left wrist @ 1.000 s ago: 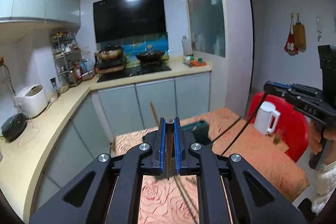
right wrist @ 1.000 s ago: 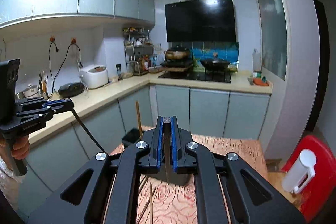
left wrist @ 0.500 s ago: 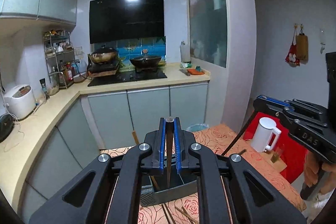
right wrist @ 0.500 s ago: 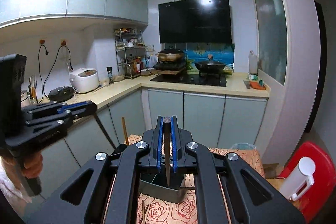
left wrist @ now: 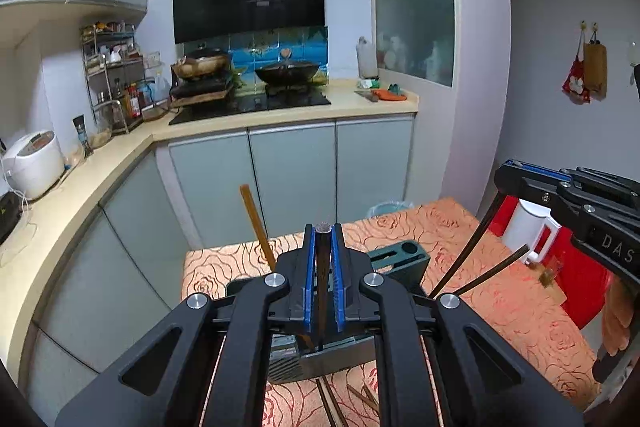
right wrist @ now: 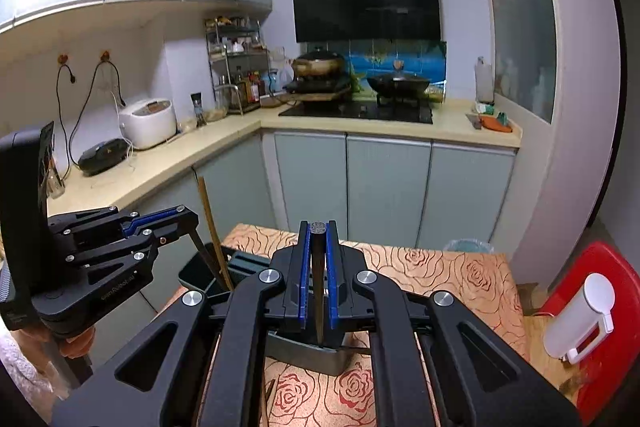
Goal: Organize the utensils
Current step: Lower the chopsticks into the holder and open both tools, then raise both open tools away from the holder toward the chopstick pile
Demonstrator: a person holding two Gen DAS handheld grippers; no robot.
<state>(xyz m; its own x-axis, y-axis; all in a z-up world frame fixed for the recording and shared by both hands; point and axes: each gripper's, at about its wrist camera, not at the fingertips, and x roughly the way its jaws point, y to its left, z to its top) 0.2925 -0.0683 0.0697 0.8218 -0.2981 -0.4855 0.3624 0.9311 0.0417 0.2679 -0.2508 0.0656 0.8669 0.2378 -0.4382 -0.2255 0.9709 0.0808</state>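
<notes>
My left gripper (left wrist: 322,231) is shut on a dark chopstick (left wrist: 321,287) that points down into the dark green utensil holder (left wrist: 404,259) on the rose-patterned table. My right gripper (right wrist: 318,227) is shut on another dark chopstick (right wrist: 319,291) above the same holder (right wrist: 308,349). A light wooden chopstick (left wrist: 258,227) stands tilted in the holder; it also shows in the right wrist view (right wrist: 214,231). Each gripper shows in the other's view, the right one (left wrist: 516,179) and the left one (right wrist: 188,217). Loose chopsticks (left wrist: 332,399) lie on the cloth in front of the holder.
A white electric kettle (right wrist: 580,319) stands on a red stool (right wrist: 600,267) to the right of the table (right wrist: 460,279). Kitchen counter and cabinets (left wrist: 292,167) run behind and along the left. A bin (left wrist: 390,209) sits past the table's far edge.
Both grippers have moved lower and closer over the holder, each with its chopstick now reaching down into it. The two grippers have come closer together.
</notes>
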